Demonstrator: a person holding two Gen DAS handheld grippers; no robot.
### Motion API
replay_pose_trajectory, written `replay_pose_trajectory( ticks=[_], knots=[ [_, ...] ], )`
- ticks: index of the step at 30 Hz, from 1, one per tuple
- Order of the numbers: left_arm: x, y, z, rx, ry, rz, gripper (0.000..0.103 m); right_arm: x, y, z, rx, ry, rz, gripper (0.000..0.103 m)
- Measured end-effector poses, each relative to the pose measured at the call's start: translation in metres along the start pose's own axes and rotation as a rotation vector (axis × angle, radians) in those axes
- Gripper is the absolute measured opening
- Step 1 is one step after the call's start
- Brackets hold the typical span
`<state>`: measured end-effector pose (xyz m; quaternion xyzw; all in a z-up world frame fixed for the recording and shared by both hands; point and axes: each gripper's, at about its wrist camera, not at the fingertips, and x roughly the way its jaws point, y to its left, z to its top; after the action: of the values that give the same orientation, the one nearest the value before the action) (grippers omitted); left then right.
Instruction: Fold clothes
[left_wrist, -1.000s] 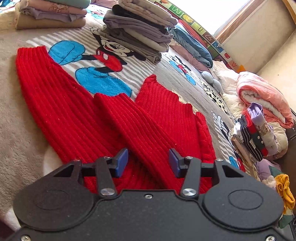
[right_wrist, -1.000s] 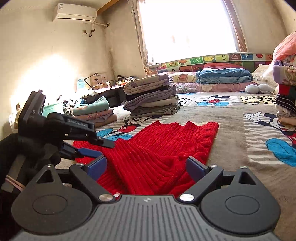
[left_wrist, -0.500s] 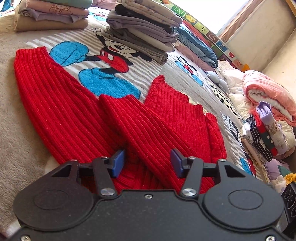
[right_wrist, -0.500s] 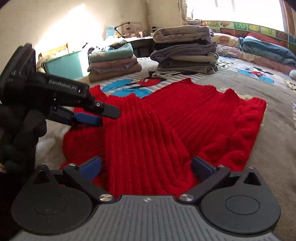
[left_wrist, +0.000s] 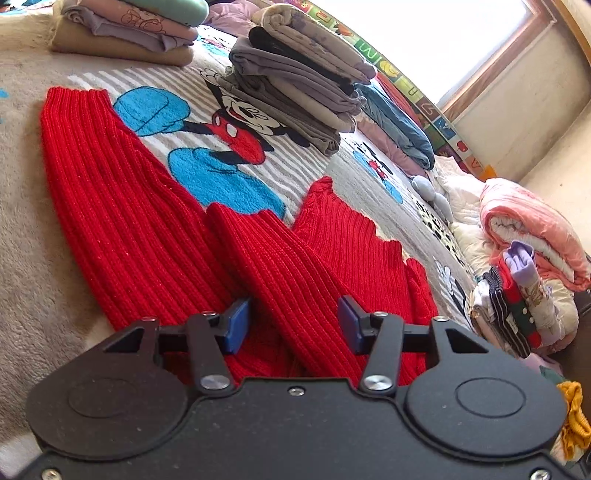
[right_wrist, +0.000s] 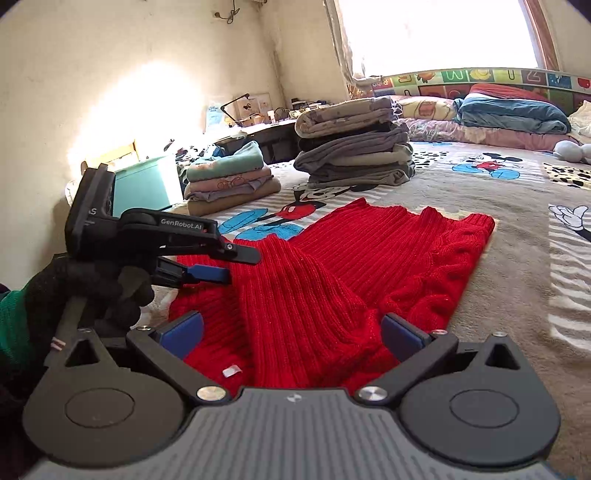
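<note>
A red ribbed sweater (left_wrist: 147, 221) lies spread on the Mickey Mouse blanket (left_wrist: 22, 192), one sleeve folded across its body. My left gripper (left_wrist: 293, 321) hangs over the near edge with its jaws closing. The folded sleeve's ridge runs between the blue pads (left_wrist: 236, 321), and I see no pinch on it. From the right wrist view, the left gripper (right_wrist: 236, 266) sits at the sweater's (right_wrist: 332, 280) left side, held by a black-gloved hand (right_wrist: 92, 288). My right gripper (right_wrist: 293, 334) stands wide open at the near hem, with red knit bunched between its fingers and untouched.
Two stacks of folded clothes stand beyond the sweater: a tall grey one (right_wrist: 354, 147) and a lower pastel one (right_wrist: 229, 181). A heap of unfolded clothes (left_wrist: 524, 288) and a pink quilt (left_wrist: 532, 221) lie to the right. A teal bin (right_wrist: 144, 184) stands off the bed's left edge.
The right wrist view dipped toward the sweater, then tilted back up, and its jaws stand a little wider. The left gripper has barely moved.
</note>
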<state>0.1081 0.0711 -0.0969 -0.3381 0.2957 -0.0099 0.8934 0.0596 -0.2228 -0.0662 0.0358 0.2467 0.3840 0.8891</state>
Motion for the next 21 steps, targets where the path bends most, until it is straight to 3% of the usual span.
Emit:
replay_pose_trajectory(
  ticks=[3,5,10,15,19,21],
  knots=[
    [0.004,0.004,0.002,-0.030,-0.019,0.006,0.034,-0.008,0.007,-0.007,-0.012,0.006,0.025,0.102],
    [0.001,0.002,0.003,-0.025,-0.029,0.003,0.019,-0.010,0.015,-0.013,-0.048,0.019,0.028,0.102],
    [-0.011,-0.012,0.010,0.006,-0.063,-0.031,0.005,-0.015,0.029,-0.029,-0.123,0.047,0.020,0.102],
    [-0.019,-0.048,0.017,0.086,-0.100,-0.059,0.005,-0.019,0.035,-0.034,-0.139,0.047,0.045,0.102],
    [-0.018,-0.062,0.017,0.145,-0.094,0.001,0.005,-0.017,0.035,-0.036,-0.143,0.053,0.048,0.102],
    [-0.019,-0.062,0.014,0.172,-0.092,-0.024,0.005,-0.015,0.033,-0.036,-0.139,0.060,0.047,0.102]
  ],
)
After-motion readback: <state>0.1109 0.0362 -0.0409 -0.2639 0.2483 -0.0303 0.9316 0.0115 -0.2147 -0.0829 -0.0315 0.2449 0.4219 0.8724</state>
